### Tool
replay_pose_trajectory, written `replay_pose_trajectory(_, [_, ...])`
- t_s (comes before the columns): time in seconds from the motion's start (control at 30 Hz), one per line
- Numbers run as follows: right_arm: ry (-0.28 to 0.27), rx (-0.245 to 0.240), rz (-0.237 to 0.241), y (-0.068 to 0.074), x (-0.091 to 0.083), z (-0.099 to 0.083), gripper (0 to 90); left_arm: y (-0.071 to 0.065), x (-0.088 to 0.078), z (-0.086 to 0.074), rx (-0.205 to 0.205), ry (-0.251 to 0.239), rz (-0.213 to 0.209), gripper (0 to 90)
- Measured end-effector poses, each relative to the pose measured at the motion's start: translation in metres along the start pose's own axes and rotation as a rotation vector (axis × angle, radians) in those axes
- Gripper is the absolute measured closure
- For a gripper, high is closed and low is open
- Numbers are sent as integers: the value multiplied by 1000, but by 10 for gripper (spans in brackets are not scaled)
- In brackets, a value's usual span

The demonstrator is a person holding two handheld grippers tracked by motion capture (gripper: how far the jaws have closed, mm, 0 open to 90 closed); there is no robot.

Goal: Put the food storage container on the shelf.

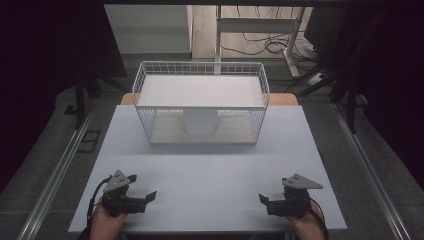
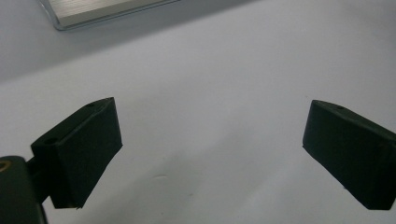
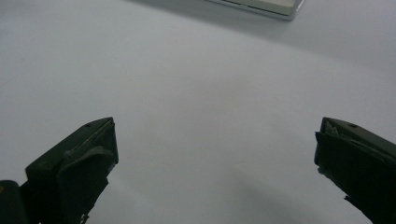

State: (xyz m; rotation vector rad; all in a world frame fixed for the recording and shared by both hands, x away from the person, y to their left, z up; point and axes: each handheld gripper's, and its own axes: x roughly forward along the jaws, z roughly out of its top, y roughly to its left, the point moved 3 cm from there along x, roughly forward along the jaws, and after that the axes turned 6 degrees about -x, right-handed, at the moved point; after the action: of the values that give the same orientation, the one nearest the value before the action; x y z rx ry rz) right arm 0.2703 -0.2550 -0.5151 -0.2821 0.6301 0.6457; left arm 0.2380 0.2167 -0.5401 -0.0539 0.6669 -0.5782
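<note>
A white wire basket (image 1: 260, 122) stands at the back middle of the pale table (image 1: 210, 175). A flat white board (image 1: 200, 91) lies across its top, and a white round container (image 1: 200, 122) sits inside beneath the board. My left gripper (image 1: 144, 187) rests near the front left corner of the table, held by a hand, and is open with nothing in it. In the left gripper view the left gripper (image 2: 210, 149) shows its jaws wide apart over bare table. My right gripper (image 1: 272, 191) sits near the front right corner, open and holding nothing; its own view shows the right gripper (image 3: 215, 158) spread the same way.
A wide stretch of table lies between the grippers and the basket. A light metal-looking edge (image 2: 93, 11) shows at the top of the left gripper view, and a similar edge (image 3: 266, 5) in the right gripper view. Desk legs and cables (image 1: 270, 42) stand beyond the table.
</note>
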Motion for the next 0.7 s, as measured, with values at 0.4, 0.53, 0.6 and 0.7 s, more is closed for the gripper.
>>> replay_pose_trajectory(0.4, [-6,33,-41,-11,-17,-14,0,5,-7,-4,-12,18,36,51])
replay_pose_trajectory(0.53, [-11,36,-51,-14,-21,-16,0,6,-9,-5,-11,24,46,55])
replay_pose_trajectory(0.6, [-13,47,-60,-17,-25,-18,0,8,-12,-6,-13,26,59,57])
replay_pose_trajectory(0.7, [-11,50,-79,-21,-29,-21,0,11,-15,-8,-19,27,74,58])
